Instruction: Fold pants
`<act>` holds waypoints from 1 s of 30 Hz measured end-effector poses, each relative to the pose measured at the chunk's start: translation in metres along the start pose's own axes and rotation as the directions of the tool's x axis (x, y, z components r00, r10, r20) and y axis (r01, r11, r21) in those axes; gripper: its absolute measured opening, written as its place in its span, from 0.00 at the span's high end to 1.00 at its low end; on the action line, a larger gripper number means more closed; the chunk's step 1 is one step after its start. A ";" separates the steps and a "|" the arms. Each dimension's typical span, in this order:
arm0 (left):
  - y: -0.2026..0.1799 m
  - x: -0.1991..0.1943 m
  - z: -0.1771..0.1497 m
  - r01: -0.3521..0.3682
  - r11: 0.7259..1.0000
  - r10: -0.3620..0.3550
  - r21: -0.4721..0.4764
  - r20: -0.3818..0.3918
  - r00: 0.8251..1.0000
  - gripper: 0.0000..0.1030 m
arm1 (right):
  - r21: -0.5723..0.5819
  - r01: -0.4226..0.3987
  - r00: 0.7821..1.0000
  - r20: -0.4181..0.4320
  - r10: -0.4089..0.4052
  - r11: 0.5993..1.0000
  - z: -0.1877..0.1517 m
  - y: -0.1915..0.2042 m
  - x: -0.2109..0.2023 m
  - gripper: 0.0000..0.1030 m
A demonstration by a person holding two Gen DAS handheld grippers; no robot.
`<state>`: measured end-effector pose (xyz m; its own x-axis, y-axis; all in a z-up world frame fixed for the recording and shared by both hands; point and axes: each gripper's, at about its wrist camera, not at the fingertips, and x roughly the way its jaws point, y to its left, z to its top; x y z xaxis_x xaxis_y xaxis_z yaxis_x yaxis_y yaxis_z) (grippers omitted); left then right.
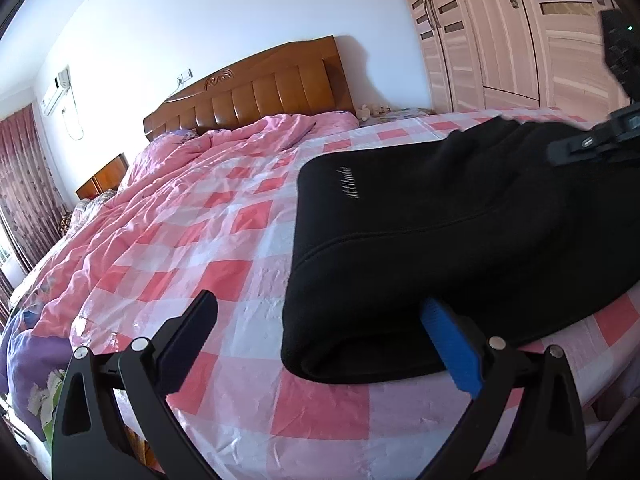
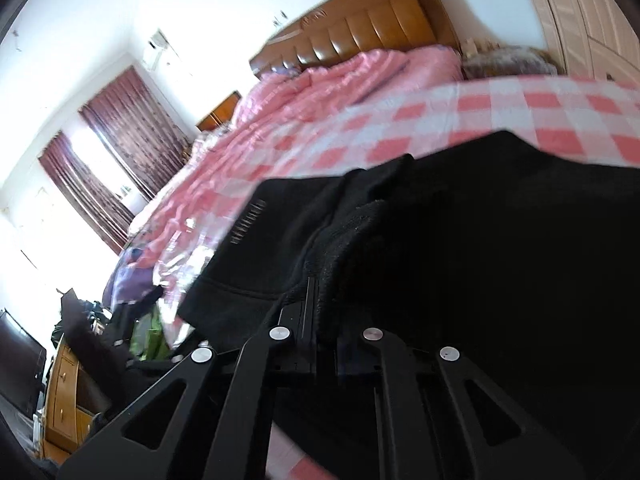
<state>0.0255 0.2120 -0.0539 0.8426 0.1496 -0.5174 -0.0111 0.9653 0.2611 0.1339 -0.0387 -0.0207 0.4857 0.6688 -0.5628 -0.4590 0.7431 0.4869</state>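
Black pants (image 1: 460, 232) lie folded on the pink checked bedcover (image 1: 224, 248), a small white logo near their upper left. My left gripper (image 1: 320, 320) is open at the near edge of the bed; its blue-padded right finger (image 1: 452, 348) touches the pants' near fold, its black left finger (image 1: 188, 336) is over bare cover. The right gripper shows at the far right of the left wrist view (image 1: 592, 140), at the pants' far end. In the right wrist view my right gripper (image 2: 316, 292) is shut on a bunched layer of the pants (image 2: 460, 248).
A crumpled pink quilt (image 1: 208, 160) lies toward the wooden headboard (image 1: 256, 88). A pale wardrobe (image 1: 500, 32) stands to the right. Dark red curtains (image 2: 108, 152), a wooden dresser (image 2: 64, 392) and clutter sit left of the bed. A purple cloth (image 1: 28, 364) hangs off the bed's near-left corner.
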 end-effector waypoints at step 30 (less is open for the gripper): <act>0.018 -0.002 -0.012 0.013 0.997 -0.014 -0.073 -0.023 1.000 0.02 | 0.060 -0.027 0.987 -0.157 0.036 0.998 0.013 -0.029 0.043 0.82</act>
<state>0.0175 0.2314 -0.0582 0.8301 0.1406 -0.5396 -0.0394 0.9801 0.1947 0.1774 -0.0312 -0.0499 0.3464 0.6832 -0.6428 -0.4266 0.7250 0.5407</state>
